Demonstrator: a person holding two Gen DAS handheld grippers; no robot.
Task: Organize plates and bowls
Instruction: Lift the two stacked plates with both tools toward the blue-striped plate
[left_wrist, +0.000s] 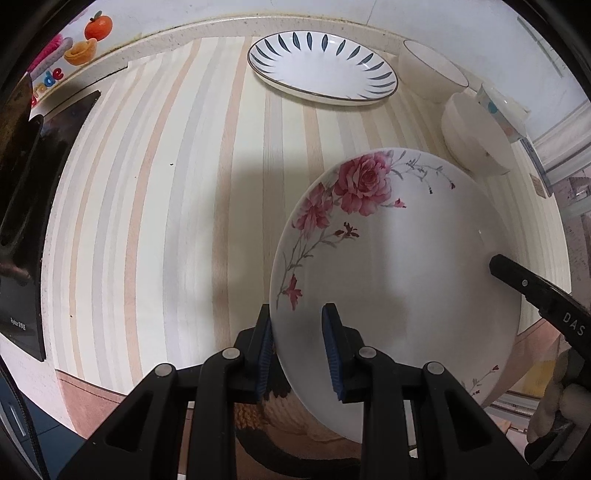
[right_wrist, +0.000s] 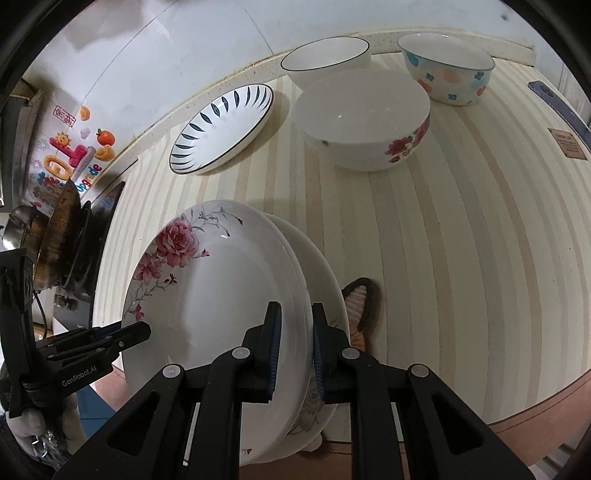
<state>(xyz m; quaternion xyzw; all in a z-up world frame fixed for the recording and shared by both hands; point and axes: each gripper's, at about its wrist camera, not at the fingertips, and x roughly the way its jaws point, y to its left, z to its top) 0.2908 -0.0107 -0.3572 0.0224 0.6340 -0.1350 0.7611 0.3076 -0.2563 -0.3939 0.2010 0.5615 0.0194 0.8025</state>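
Clamped on the near rim of the rose plates (right_wrist: 221, 295), the left gripper (left_wrist: 297, 350) holds one edge while the right gripper (right_wrist: 295, 350) is closed over the opposite rim. Two stacked plates are held tilted above the striped counter (right_wrist: 443, 258). Both grips should be kept level and lowered together, well clear of the blue-leaf plate (right_wrist: 221, 129) and the rose bowl (right_wrist: 364, 118).

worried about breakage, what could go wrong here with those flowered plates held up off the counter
The right gripper pinches several stacked flowered plates only at their rim, so one could slide out. The left gripper holds the opposite rim; uneven motion could twist the tilted stack. Lowering carelessly risks hitting the rose bowl behind.
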